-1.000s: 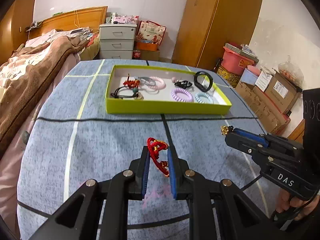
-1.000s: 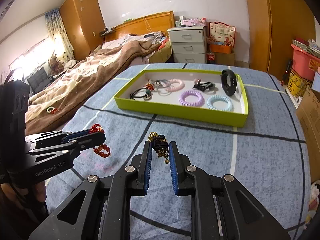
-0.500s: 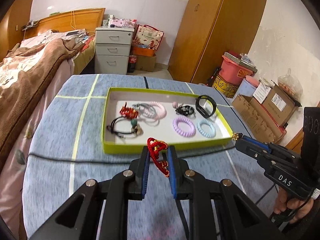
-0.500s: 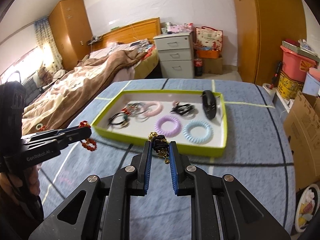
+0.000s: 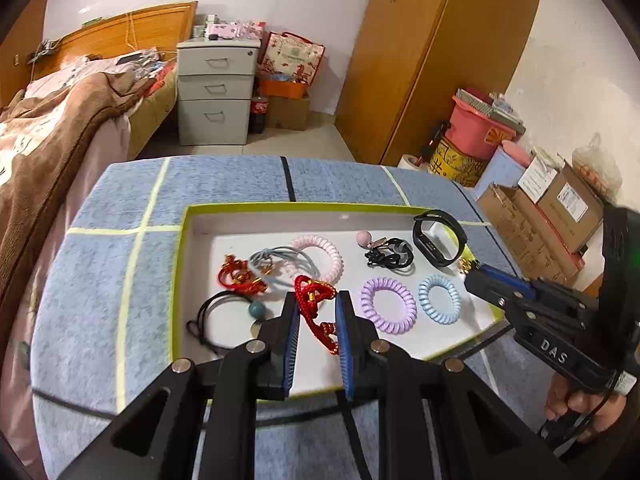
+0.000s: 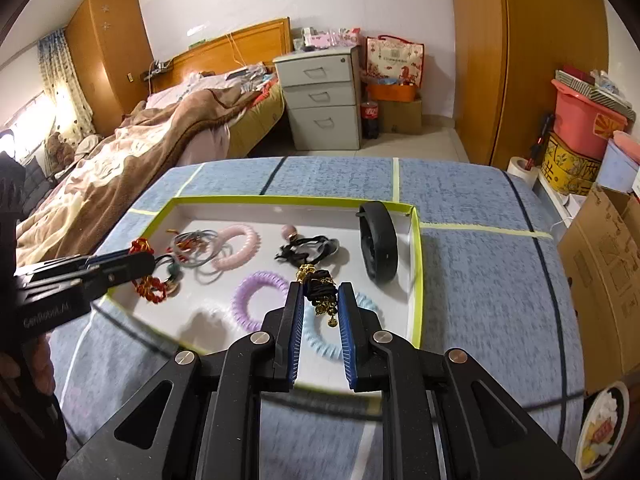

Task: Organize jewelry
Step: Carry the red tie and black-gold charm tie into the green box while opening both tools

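Observation:
My left gripper (image 5: 318, 304) is shut on a red cord bracelet (image 5: 314, 306) and holds it over the front of the green-rimmed white tray (image 5: 178, 280). My right gripper (image 6: 319, 296) is shut on a black hair tie with gold charms (image 6: 320, 290), over the tray's (image 6: 416, 272) front right part. In the tray lie a pink coil tie (image 5: 320, 254), purple coil tie (image 5: 388, 310), blue coil tie (image 5: 439, 298), black band (image 5: 436, 238), black clip (image 5: 390, 256), grey ties (image 5: 280, 260), a red knot (image 5: 238, 276) and a black cord with a bead (image 5: 228, 316).
The tray sits on a blue-clothed table (image 5: 100, 280) with taped lines. A bed (image 6: 120, 160) lies at the left, a grey drawer unit (image 6: 324, 96) behind, cardboard boxes (image 6: 600, 272) and a pink bin (image 6: 584, 120) at the right.
Both grippers have moved forward from over the bare tablecloth to over the tray, each still holding its item. The tray now looks much closer.

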{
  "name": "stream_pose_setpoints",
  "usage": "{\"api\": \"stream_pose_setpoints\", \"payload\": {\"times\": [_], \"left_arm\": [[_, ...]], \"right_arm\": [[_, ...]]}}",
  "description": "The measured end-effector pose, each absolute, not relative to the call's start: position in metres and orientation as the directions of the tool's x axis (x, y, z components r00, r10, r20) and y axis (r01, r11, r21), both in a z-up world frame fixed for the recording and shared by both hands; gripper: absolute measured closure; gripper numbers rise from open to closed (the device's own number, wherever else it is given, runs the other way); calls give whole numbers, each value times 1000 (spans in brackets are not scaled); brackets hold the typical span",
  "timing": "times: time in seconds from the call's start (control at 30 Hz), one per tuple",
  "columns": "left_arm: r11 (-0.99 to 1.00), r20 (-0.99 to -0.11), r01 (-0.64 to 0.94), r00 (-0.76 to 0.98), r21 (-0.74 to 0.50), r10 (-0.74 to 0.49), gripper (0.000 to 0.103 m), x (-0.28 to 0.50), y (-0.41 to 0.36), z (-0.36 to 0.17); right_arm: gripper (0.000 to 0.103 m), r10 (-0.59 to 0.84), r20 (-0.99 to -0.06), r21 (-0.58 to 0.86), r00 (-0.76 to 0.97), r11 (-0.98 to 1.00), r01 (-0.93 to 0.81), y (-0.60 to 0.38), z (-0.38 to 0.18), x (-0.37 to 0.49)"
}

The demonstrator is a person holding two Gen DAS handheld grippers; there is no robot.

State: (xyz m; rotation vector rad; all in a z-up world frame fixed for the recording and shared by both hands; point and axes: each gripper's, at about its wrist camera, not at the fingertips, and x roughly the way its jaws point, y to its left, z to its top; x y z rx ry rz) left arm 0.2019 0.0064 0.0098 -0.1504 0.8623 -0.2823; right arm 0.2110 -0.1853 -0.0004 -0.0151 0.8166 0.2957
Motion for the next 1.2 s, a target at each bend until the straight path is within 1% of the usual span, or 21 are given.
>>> {"api": "stream_pose_setpoints", "payload": {"times": [0.2,0.3,0.53,0.67,0.9,1.0,1.03,1.13,1.2], "left_arm": [[947,-746,196,583,-256,-323,84,219,-3,-5],[950,-762,196,566,-245,-313,84,226,-7,-11],[947,-773,186,548,-261,-320,84,230,-6,-21],[948,-772,185,550,-259,-319,83,231,-6,-22],[955,-787,179,541,-237,-297,82,232,-9,-24],[957,-789,177,541,-231,-291,77,231,-11,-25],[957,-788,176,543,-232,-291,73,231,-11,-25],[957,-791,178,539,-228,-289,71,231,-13,-25],[958,-794,181,536,-222,-285,68,231,-14,-25]], "right_arm": [[85,228,-741,80,631,964,-254,-186,-11,234],[85,201,-752,47,628,966,-252,-184,-15,241],[85,193,-766,39,613,966,-255,-182,-23,249],[85,170,-775,16,609,968,-250,-180,-27,252],[85,167,-781,17,602,969,-247,-180,-31,252],[85,166,-780,22,603,971,-238,-181,-30,252],[85,164,-781,22,603,971,-236,-182,-30,252],[84,159,-781,19,604,973,-231,-181,-31,253],[83,167,-779,28,604,972,-233,-182,-30,252]]}}
